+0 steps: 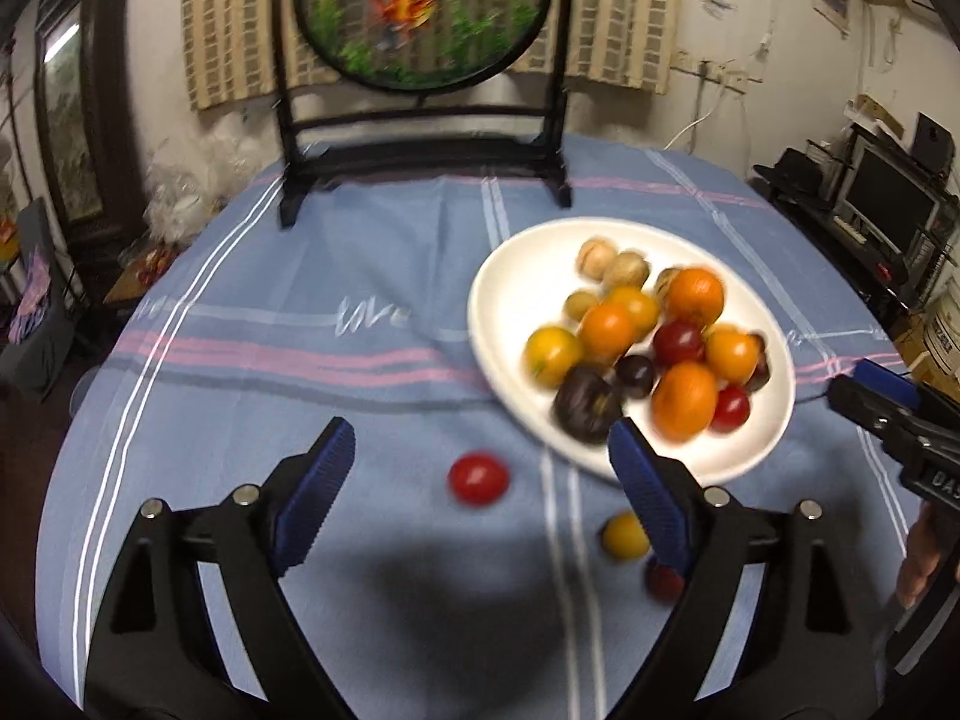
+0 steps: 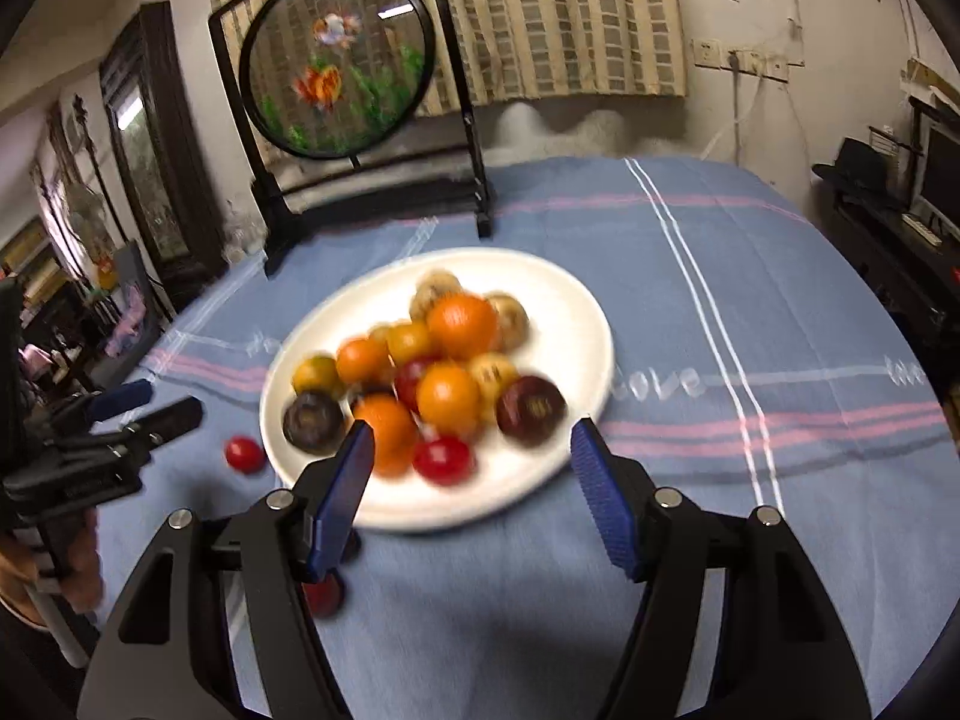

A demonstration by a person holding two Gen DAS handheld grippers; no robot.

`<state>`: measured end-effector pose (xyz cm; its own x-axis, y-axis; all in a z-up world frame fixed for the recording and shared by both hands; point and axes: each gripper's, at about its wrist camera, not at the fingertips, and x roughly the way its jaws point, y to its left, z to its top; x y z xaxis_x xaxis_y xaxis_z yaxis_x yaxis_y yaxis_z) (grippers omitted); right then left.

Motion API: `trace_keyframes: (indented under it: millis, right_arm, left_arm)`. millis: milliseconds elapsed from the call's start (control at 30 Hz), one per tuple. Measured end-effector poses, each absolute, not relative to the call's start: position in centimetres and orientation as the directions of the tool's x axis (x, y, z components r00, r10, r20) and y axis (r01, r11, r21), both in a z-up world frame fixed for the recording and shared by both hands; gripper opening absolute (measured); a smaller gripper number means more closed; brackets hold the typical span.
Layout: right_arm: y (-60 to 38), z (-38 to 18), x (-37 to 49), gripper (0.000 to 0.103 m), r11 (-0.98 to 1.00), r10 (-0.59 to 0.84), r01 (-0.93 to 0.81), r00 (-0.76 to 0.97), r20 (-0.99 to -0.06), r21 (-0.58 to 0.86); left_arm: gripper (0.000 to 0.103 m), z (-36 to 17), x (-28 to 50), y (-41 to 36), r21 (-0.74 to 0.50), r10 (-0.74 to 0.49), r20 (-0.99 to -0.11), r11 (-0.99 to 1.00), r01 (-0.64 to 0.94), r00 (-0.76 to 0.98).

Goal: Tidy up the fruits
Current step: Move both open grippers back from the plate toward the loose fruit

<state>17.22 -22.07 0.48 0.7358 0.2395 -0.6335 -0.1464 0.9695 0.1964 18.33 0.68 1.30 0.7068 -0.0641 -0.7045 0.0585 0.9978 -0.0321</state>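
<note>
1. Standing by the table, I see both grippers with their jaws spread and nothing between them: the left gripper hangs over bare cloth on the near side of the white plate, and the right gripper hangs over the plate's near rim.
2. Most fruit already sits heaped on the plate. Three pieces lie loose on the blue tablecloth near the plate's near edge: a red tomato, a small yellow fruit and a darker red fruit half hidden behind a finger of the left gripper.
3. Round fruit on cloth may well roll if one pad nudges it before the other closes, perhaps off toward the table edge.
4. A hard squeeze could likely split the tomato, which looks soft.
5. The heap looks crowded; dropping another piece onto it might send an orange or a plum over the rim.
6. With both grippers working close to the plate's near side, they could knock one another or shove the plate.
</note>
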Motion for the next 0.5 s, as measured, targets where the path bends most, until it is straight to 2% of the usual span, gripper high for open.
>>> trace_keyframes:
  millis: [333,500]
  right_arm:
    - [-21.3,-1.5,13.1,0.068,0.963,0.267,-0.156,0.684,-0.678,0.221]
    - [-18.6,-2.2,12.0,0.068,0.966,0.257,-0.203,0.665,-0.701,0.161]
  left_arm:
    - [0.090,-1.3,13.8,2.3,-0.024,-0.048,-0.733,0.999,0.045,0.678]
    - [0.091,-2.0,11.6,2.8,-0.008,-0.037,-0.720,0.999,0.044,0.693]
